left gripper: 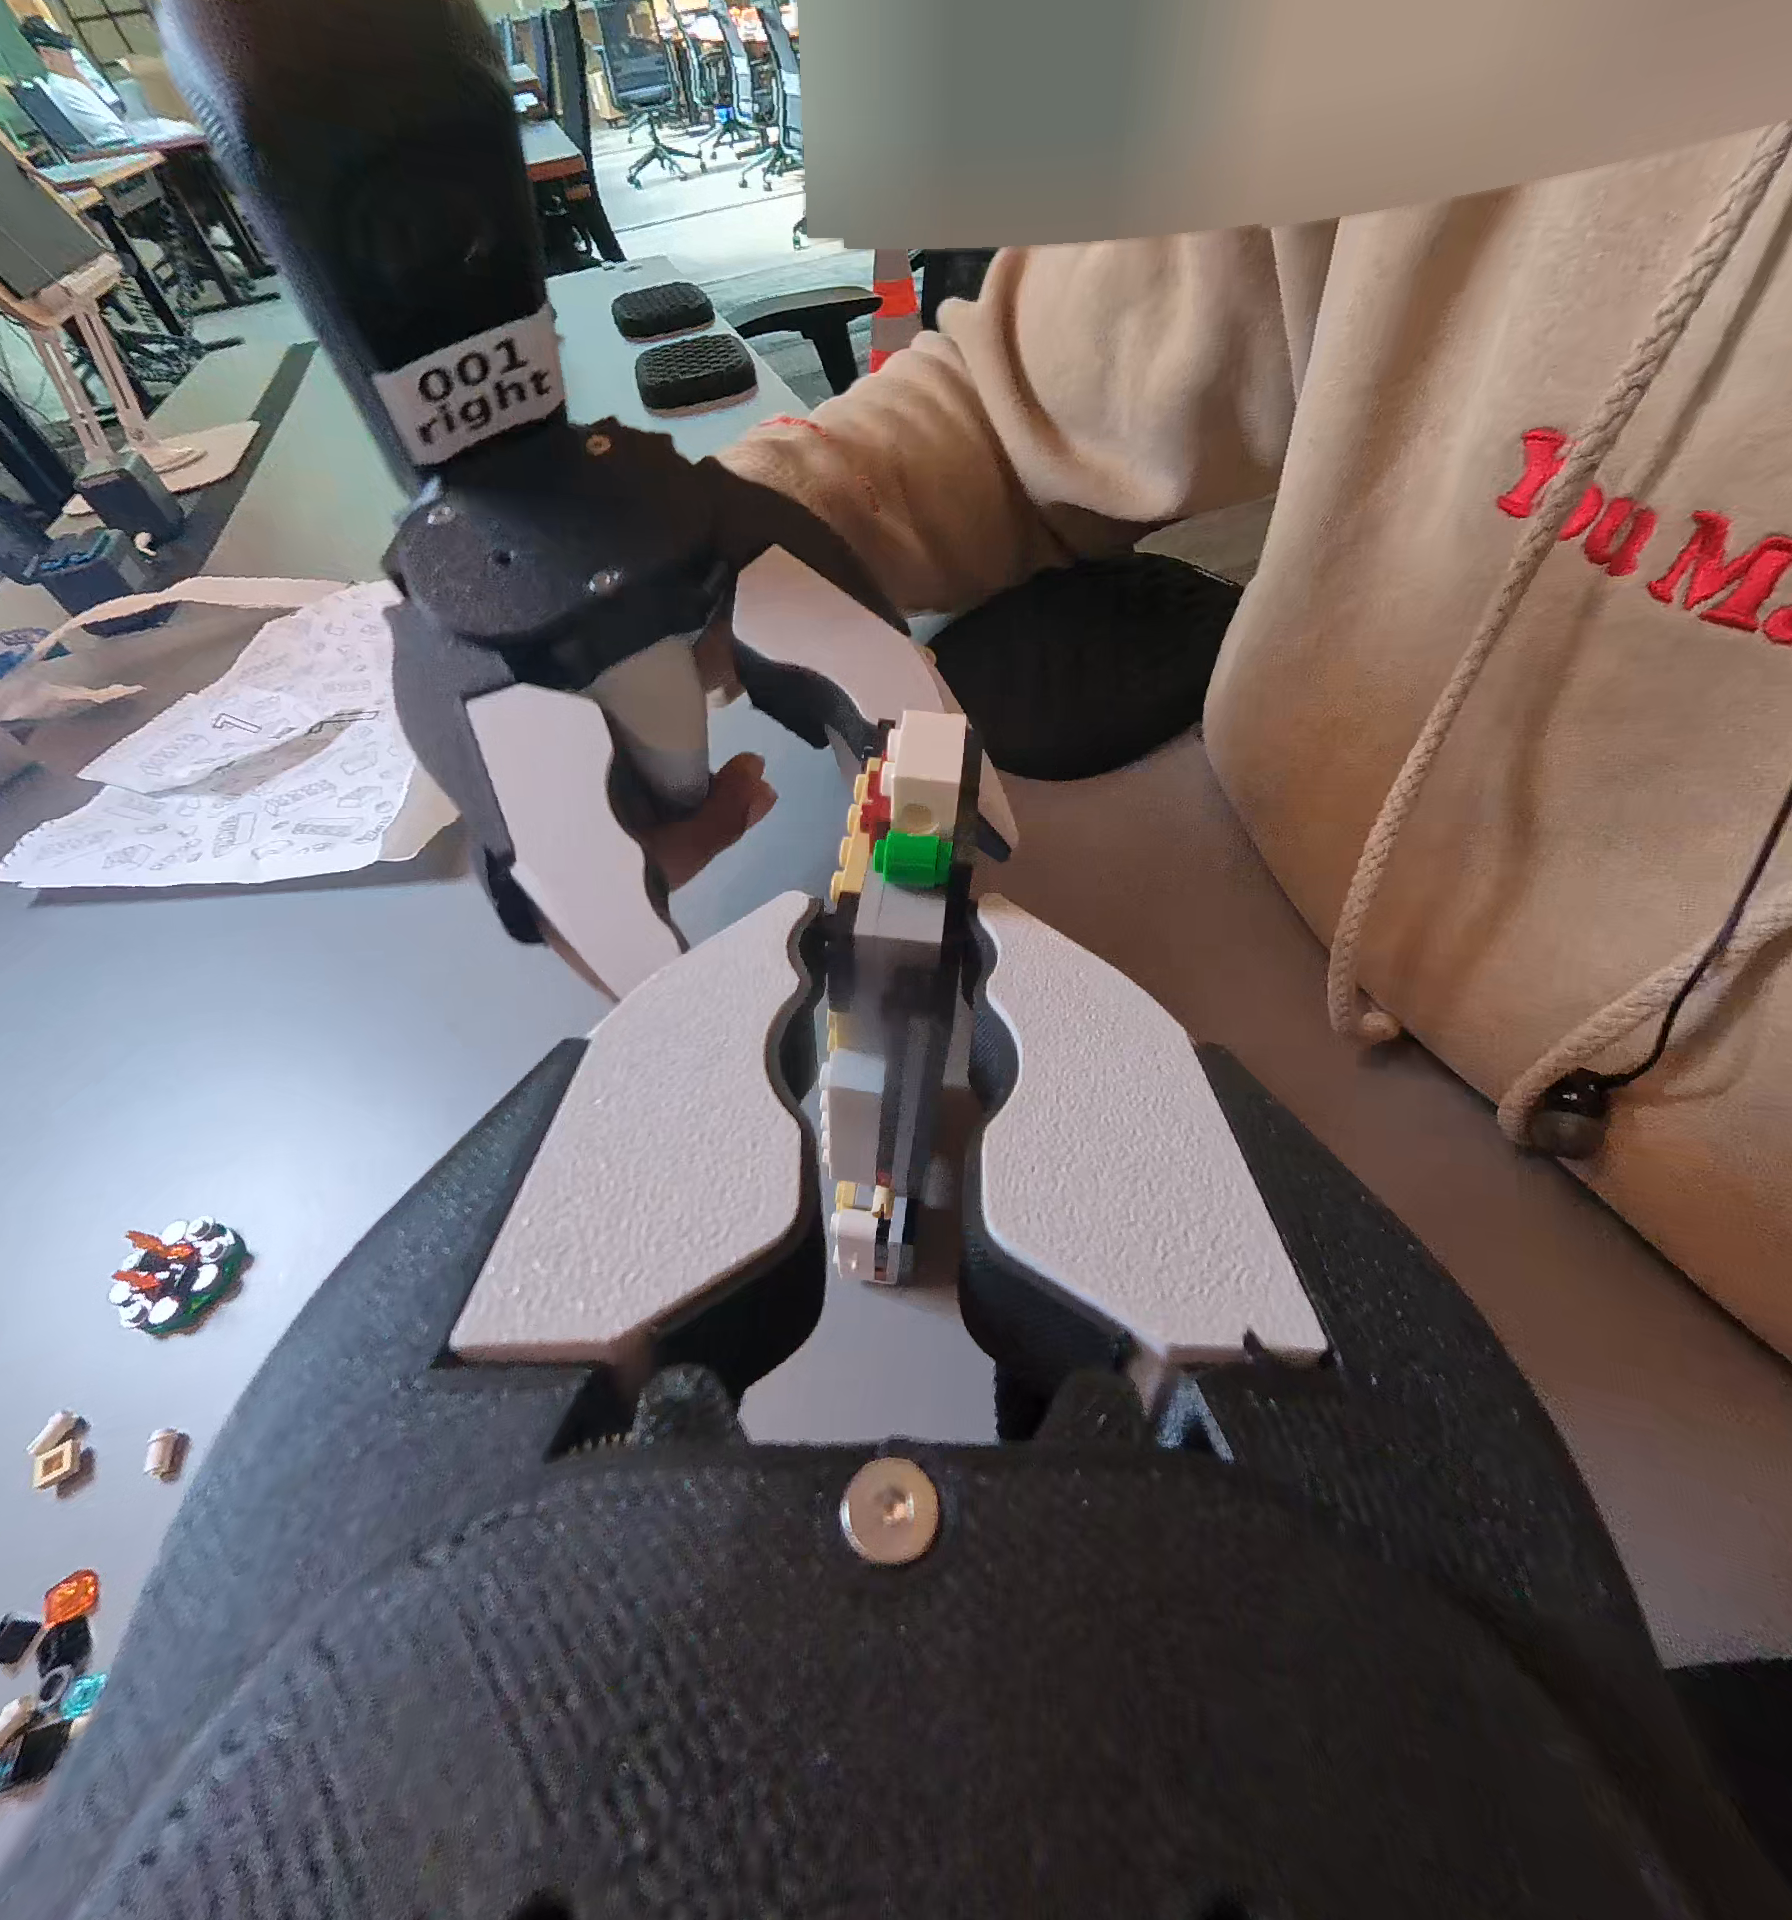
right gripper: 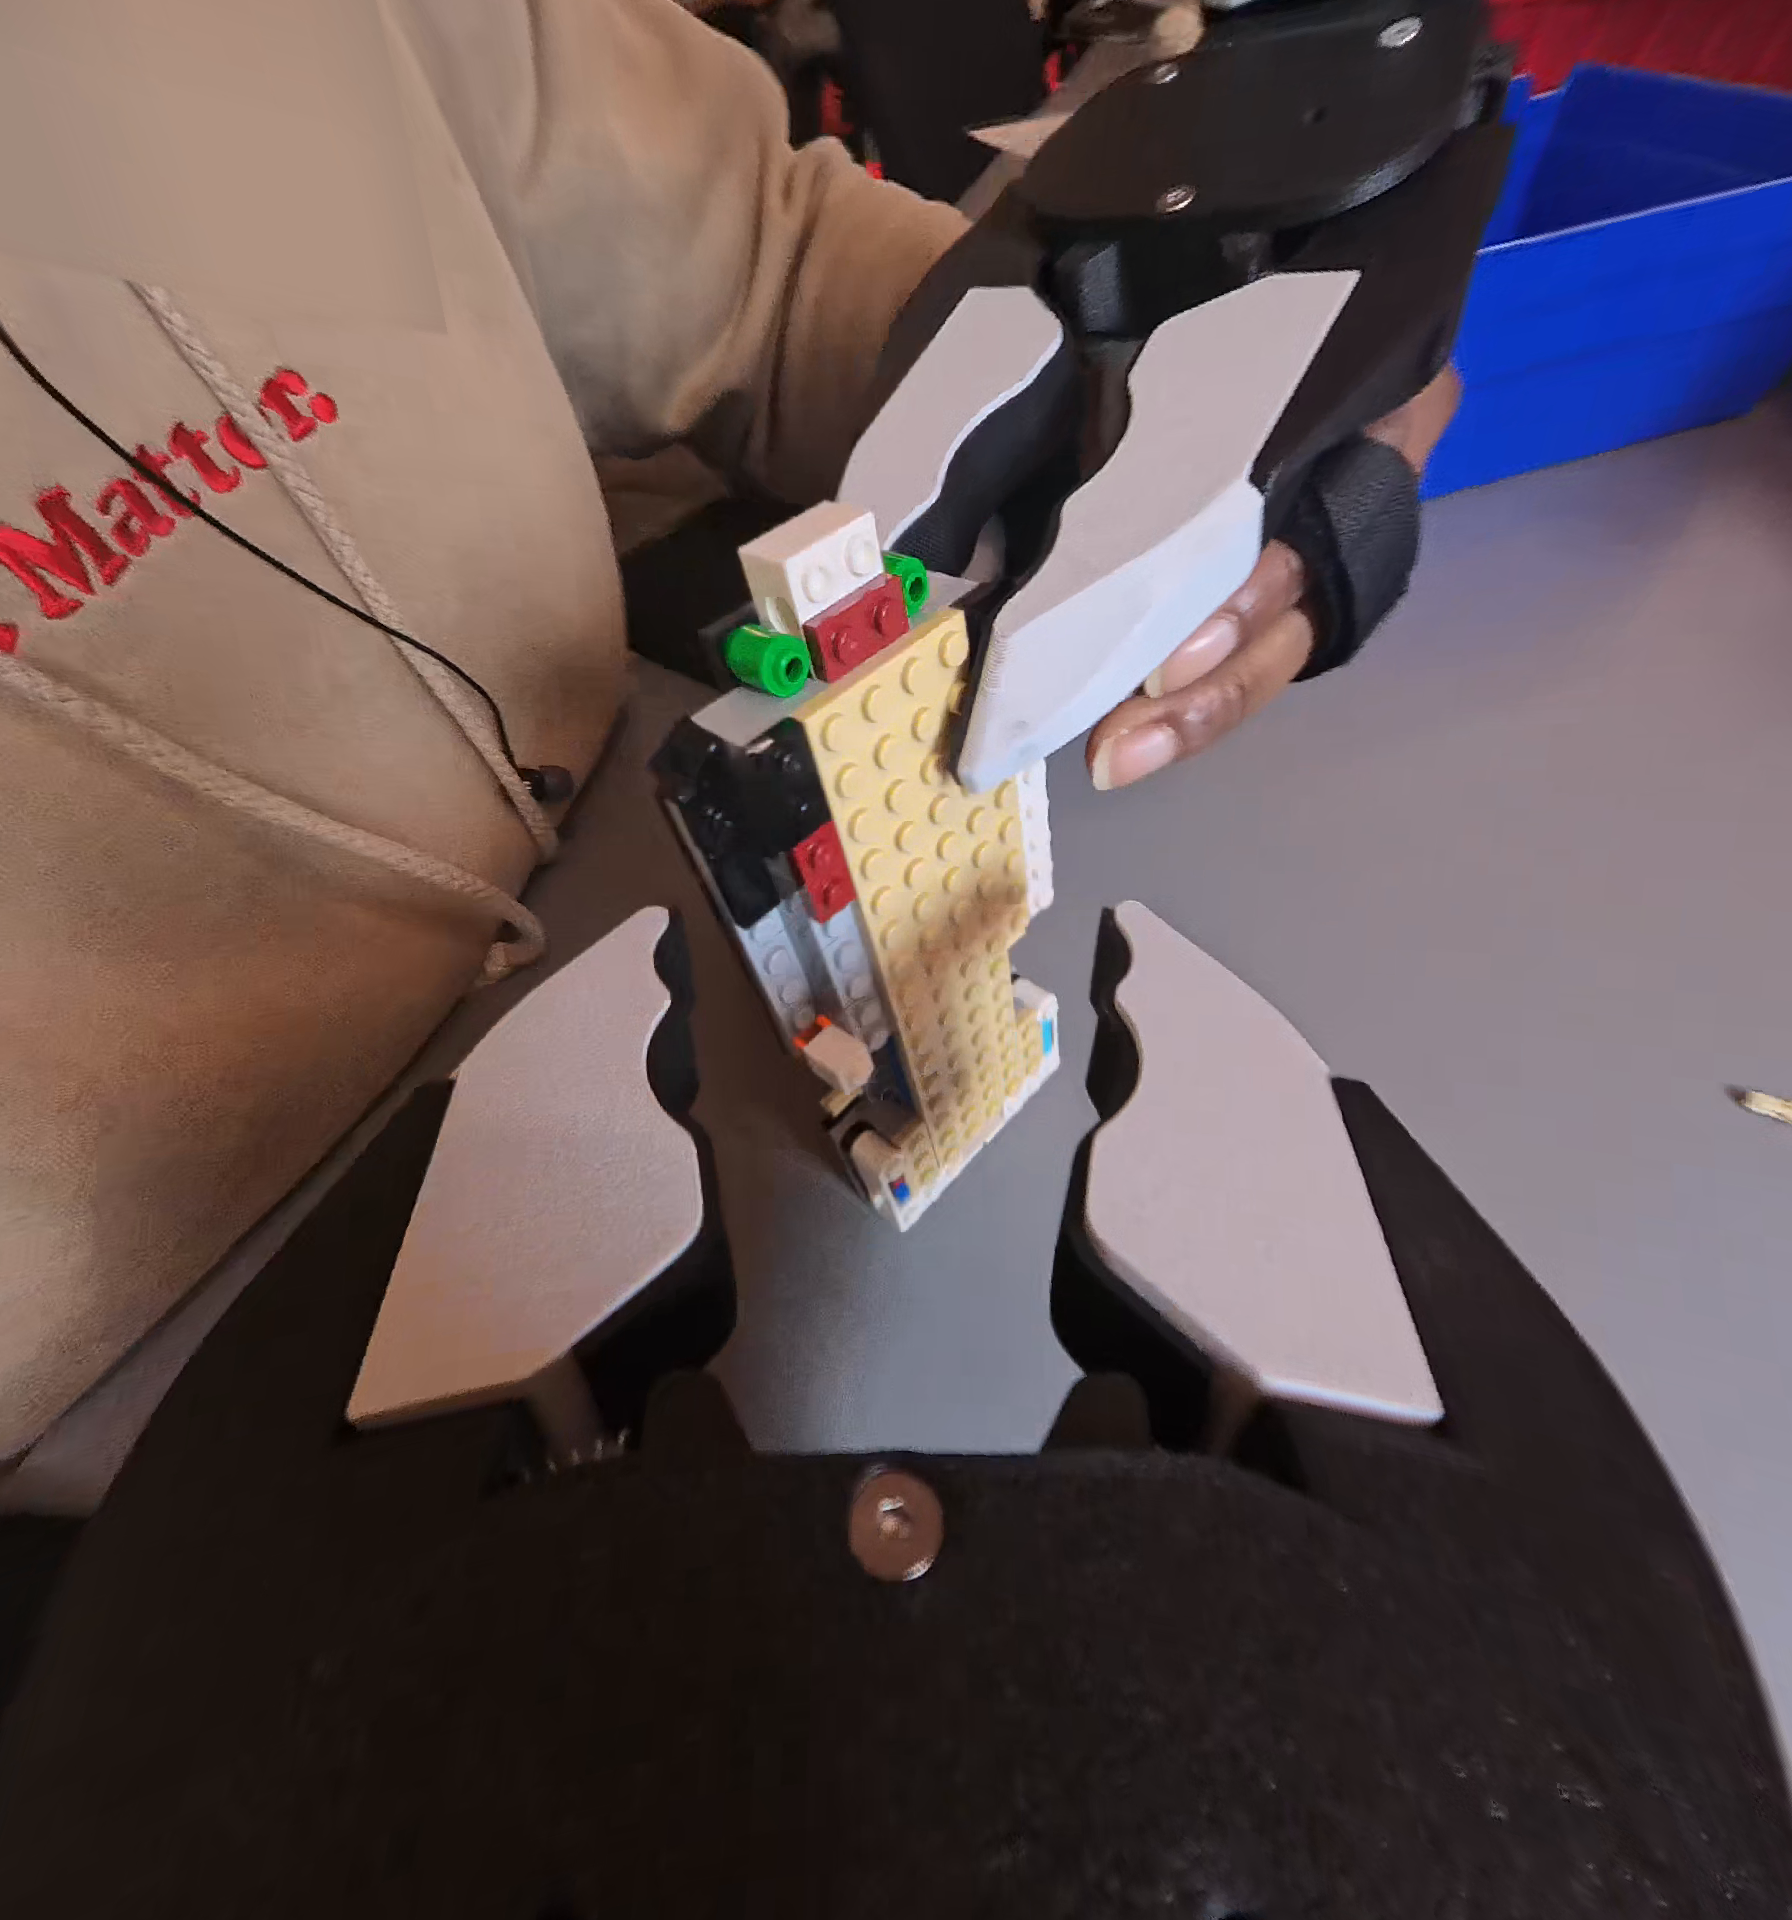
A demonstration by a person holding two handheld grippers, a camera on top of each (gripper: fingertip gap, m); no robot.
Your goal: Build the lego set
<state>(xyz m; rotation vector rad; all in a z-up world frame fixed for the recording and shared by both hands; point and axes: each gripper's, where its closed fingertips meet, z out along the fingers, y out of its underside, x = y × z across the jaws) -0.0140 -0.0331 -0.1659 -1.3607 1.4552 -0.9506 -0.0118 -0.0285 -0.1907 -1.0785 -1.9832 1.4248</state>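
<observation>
My left gripper is shut on a brick model of grey, white, tan and black pieces, with green and red bits near its white top. It holds the model edge-on above the grey table. In the right wrist view the model shows its tan studded plate, and the left gripper pinches its upper part. My right gripper is open wide. The model's lower end stands between its fingers with a gap on both sides. The right gripper also shows in the left wrist view.
A person in a beige hoodie sits close behind the model. A printed paper sheet lies at the far left. Small loose pieces and more lie at the left. A blue bin stands at the back right.
</observation>
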